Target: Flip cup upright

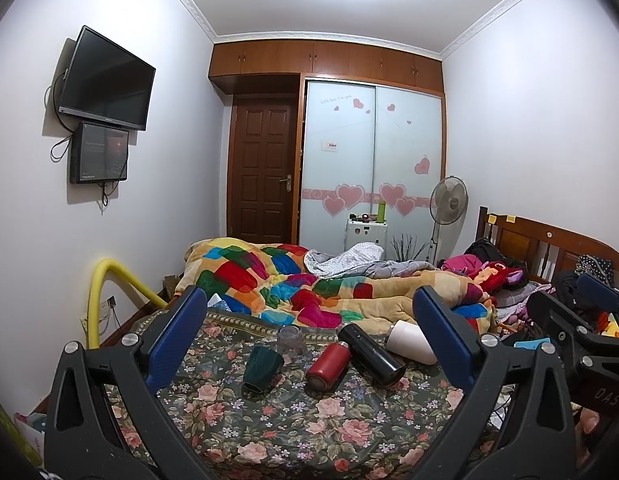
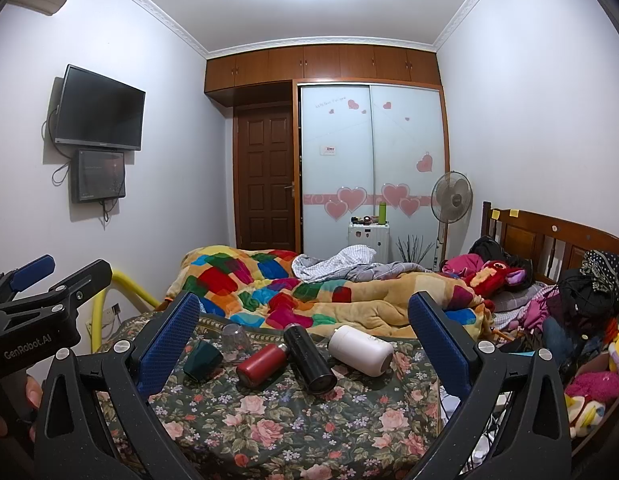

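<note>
My left gripper (image 1: 309, 344) and right gripper (image 2: 305, 344) hover spread wide, holding nothing. The dark green faceted plastic cup (image 1: 262, 368) lies tipped, far left on the floral bedspread (image 1: 293, 432). It looks light and stiff; I'd pinch across its side walls.

- cup (image 1: 262, 369): dark green
- tumbler (image 1: 292, 339): clear
- flasks: red (image 1: 328, 365), black (image 1: 370, 353), white (image 1: 411, 342)
- bedspread (image 1: 293, 432): dark green, pink roses
- quilt (image 1: 269, 280): multicolour patches on tan
- gripper pads (image 1: 174, 338): blue
</note>
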